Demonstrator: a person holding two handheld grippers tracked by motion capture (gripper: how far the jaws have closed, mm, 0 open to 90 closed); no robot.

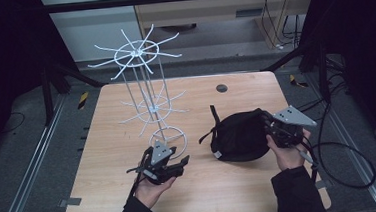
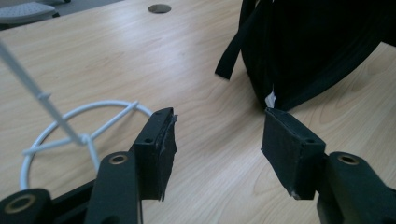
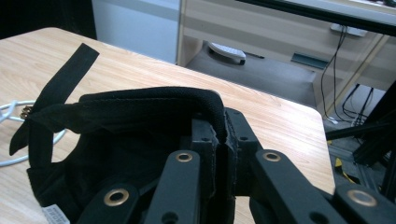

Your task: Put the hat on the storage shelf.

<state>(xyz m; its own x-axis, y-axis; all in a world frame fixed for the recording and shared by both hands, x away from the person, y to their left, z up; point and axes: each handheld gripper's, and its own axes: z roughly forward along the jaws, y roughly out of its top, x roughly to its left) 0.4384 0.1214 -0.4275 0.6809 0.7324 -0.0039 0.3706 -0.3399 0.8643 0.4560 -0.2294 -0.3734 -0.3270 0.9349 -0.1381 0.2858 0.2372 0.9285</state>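
A black cap (image 1: 238,135) lies crown-down on the right half of the wooden table (image 1: 231,183), its strap (image 1: 214,115) trailing toward the far side. My right gripper (image 1: 267,126) is shut on the cap's right edge; in the right gripper view the jaws (image 3: 225,140) pinch the padded rim of the cap (image 3: 140,107). My left gripper (image 1: 177,157) stands open just above the table, with nothing between the jaws (image 2: 217,140). It is beside the base ring (image 2: 70,135) of a white wire rack (image 1: 147,89) and faces the cap (image 2: 317,46).
The tall wire rack has two tiers of spreading arms over the table's left half. A round hole (image 1: 221,88) sits near the far edge. A black cable (image 1: 351,175) loops off the right side. Dark frame posts flank the table.
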